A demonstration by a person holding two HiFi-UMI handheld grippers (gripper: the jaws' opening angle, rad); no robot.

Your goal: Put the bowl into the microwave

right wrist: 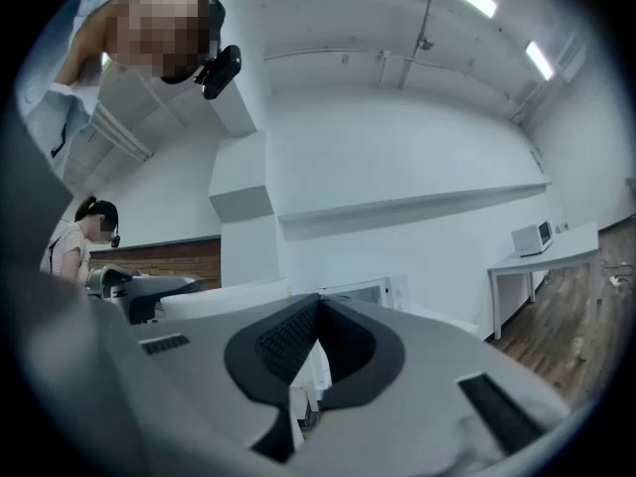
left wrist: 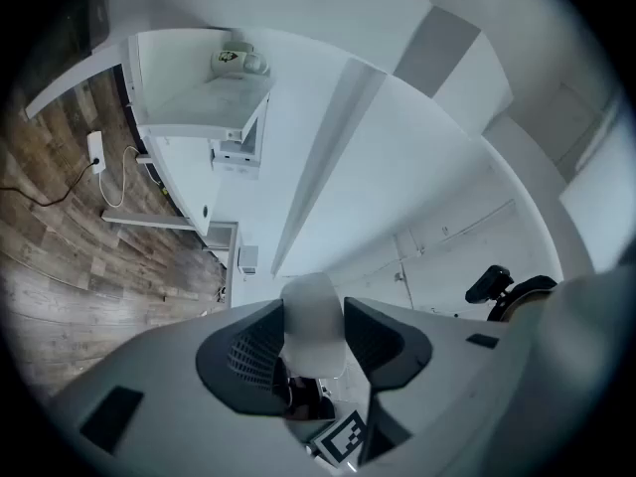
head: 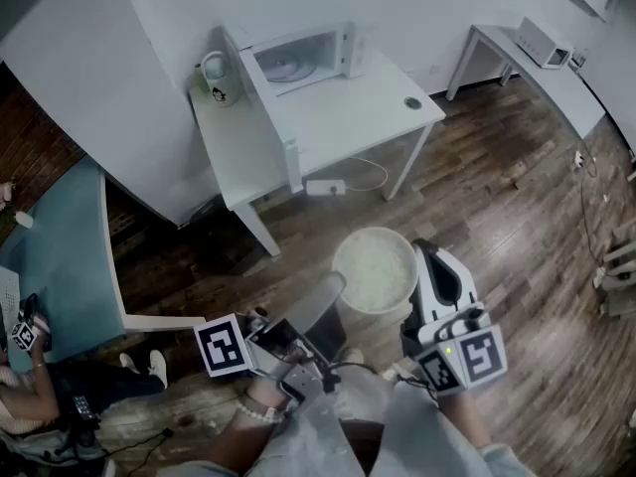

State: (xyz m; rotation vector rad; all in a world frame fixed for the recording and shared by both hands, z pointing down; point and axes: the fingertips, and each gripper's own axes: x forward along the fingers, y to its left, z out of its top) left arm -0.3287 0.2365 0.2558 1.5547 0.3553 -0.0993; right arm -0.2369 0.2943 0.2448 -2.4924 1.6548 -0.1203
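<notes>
A white bowl (head: 376, 269) hangs above the wooden floor, held by its near left rim in my left gripper (head: 333, 286). In the left gripper view the rim (left wrist: 313, 326) fills the gap between the two dark pads. My right gripper (head: 425, 254) is shut with nothing in it and sits just beside the bowl's right side; its pads meet (right wrist: 318, 306). The white microwave (head: 298, 58) stands on a white table (head: 368, 117) ahead with its door (head: 266, 107) swung open. It also shows past the right jaws as the microwave (right wrist: 358, 291).
A mug (head: 217, 78) stands left of the microwave and a small round object (head: 412, 102) lies on the table's right. A power strip (head: 325, 187) lies on the floor under it. A second table (head: 497, 43) with another appliance (head: 542, 43) is far right, a teal table (head: 60, 256) left.
</notes>
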